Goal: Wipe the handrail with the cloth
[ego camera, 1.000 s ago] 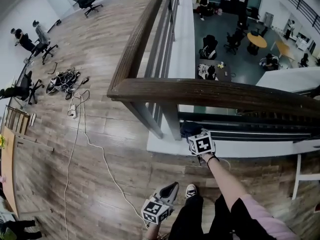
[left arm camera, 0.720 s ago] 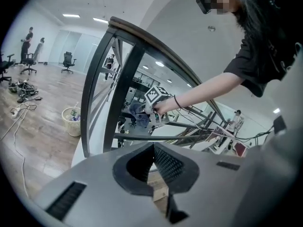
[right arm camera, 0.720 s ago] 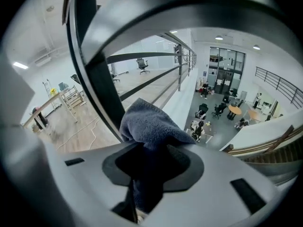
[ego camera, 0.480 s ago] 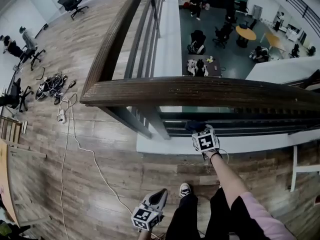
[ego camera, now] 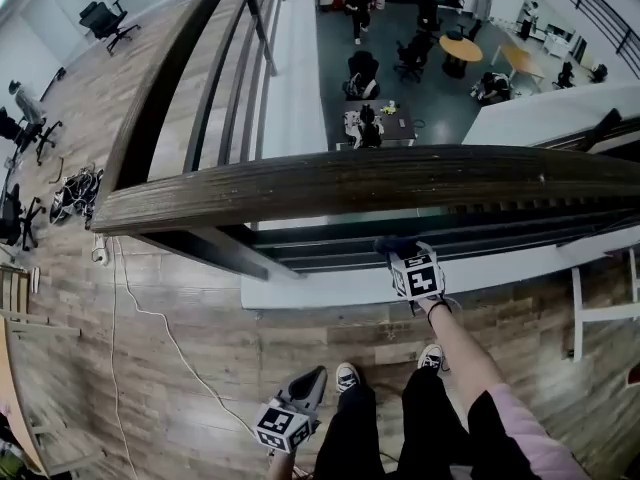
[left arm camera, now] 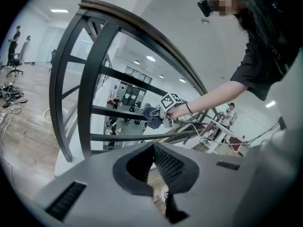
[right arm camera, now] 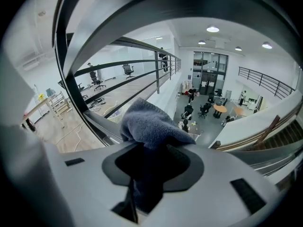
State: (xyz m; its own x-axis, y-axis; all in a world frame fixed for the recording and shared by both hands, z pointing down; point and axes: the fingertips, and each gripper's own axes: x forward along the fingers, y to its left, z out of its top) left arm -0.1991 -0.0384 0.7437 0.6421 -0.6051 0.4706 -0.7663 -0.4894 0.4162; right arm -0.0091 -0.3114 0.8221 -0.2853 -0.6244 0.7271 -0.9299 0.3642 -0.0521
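Observation:
The brown wooden handrail (ego camera: 380, 183) crosses the head view from left to right, above dark metal bars. Below its near side, my right gripper (ego camera: 402, 259) is shut on a dark blue-grey cloth (ego camera: 391, 247), level with the lower bars and apart from the wooden rail. In the right gripper view the cloth (right arm camera: 150, 123) bulges out of the right gripper (right arm camera: 154, 148). My left gripper (ego camera: 316, 376) hangs low by the person's legs, shut and empty. In the left gripper view the left gripper (left arm camera: 154, 145) points at the cloth (left arm camera: 151, 117) and the railing (left arm camera: 137, 25).
A second handrail (ego camera: 165, 78) runs away at the left from the corner. White cables (ego camera: 150, 313) lie on the wooden floor. Beyond the railing is a drop to a lower floor with desks and chairs (ego camera: 372, 120). The person's shoes (ego camera: 347, 376) stand near the white ledge (ego camera: 330, 288).
The head view has closed in on the railing, so the handrail looms larger and nearer. My right gripper with the cloth stays just under it, shifted slightly right. The left gripper stays low.

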